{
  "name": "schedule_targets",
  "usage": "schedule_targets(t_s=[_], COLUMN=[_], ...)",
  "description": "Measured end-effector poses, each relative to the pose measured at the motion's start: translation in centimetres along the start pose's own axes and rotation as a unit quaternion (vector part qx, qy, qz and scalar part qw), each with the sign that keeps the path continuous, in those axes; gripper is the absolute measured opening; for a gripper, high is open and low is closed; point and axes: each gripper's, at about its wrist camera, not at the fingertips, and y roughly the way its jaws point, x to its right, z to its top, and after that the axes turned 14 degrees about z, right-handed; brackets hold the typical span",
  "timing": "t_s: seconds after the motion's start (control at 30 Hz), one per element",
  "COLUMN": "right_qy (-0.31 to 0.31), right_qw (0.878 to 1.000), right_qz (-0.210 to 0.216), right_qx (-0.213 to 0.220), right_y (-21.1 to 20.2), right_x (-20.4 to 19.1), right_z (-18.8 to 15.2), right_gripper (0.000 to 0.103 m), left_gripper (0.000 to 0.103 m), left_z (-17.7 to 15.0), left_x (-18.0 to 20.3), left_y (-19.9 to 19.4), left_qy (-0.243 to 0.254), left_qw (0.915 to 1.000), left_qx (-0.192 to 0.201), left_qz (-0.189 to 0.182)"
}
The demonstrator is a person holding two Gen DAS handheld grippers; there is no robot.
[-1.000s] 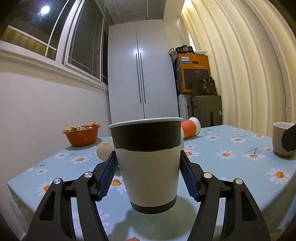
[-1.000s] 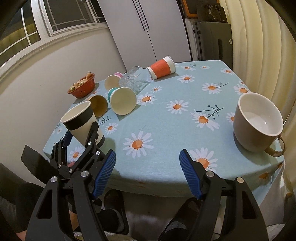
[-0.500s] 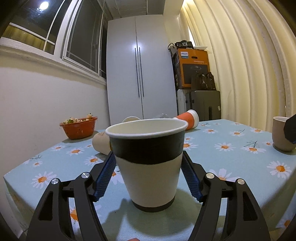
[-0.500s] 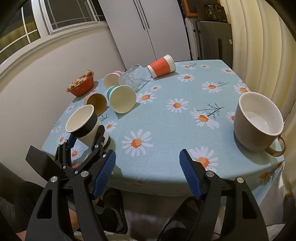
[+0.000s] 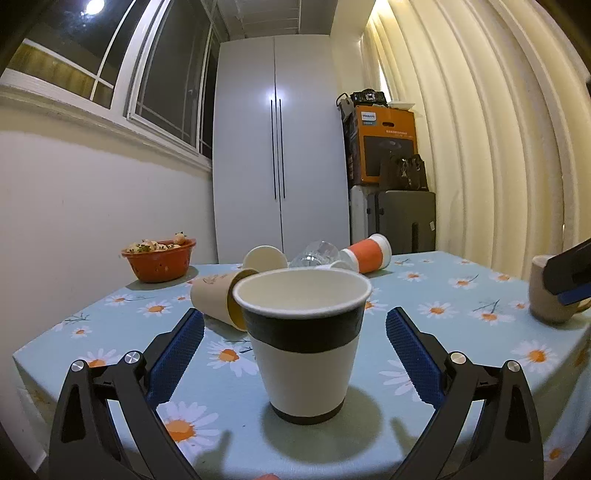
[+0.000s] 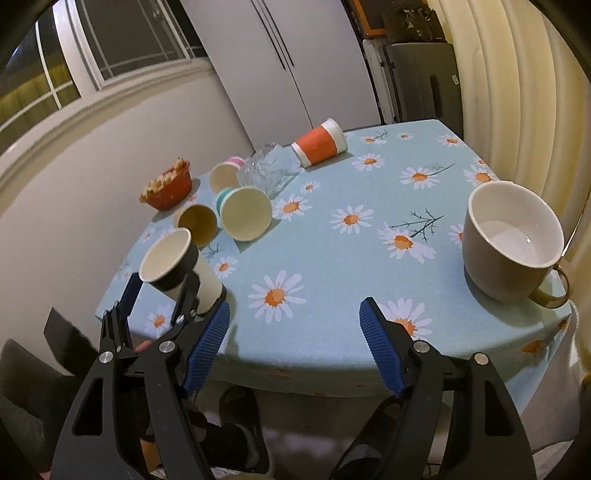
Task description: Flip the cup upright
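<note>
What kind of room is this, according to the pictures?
Probably a room in a home, perhaps a dining corner or enclosed balcony. A table with a daisy-print tablecloth holds paper cups and a ceramic mug; a tall white cupboard, a window and stored boxes stand behind.

Warm, dim indoor light from a ceiling lamp reflected in the dark window (image 5: 92,5) casts a soft shadow beside the black-banded white paper cup (image 5: 303,343), glare streaks the white cabinet doors (image 5: 277,99), and fisheye distortion bends both views' edges.
</note>
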Motion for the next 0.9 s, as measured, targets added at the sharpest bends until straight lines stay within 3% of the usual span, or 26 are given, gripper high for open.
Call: schedule_targets(t_s=[0.33, 0.47, 0.63, 0.9], right_qy=[-0.033, -0.054, -0.075, -0.134], right_qw=[0.999, 0.997, 0.995, 0.989], right_qz=[0.003, 0.0, 0.004, 0.001], right_qx=[0.042, 0.054, 0.065, 0.069], right_y=[-2.6, -3.5, -4.5, -5.8], right_x=[-1.8, -2.8, -4.3, -7.5], right_z=[-0.4, -0.8, -2.0, -4.6], right_gripper=[0.075, 0.076, 0.08, 0.089], left_gripper=[0.096, 0.096, 0.096, 0.096], left_z=[4.7, 6.3, 7.3, 7.7], left_x=[-3.6, -6.5, -10.1, -12.8], left_y=[-5.3, -7.2, -9.2, -11.8], left_qy=[0.022, 0.008, -0.008, 0.02], left_qw=[0.9984, 0.9969, 0.9938, 0.9919], left_qx=[-0.015, -0.043, -0.074, -0.09], left_qz=[-0.049, -0.065, -0.082, -0.087])
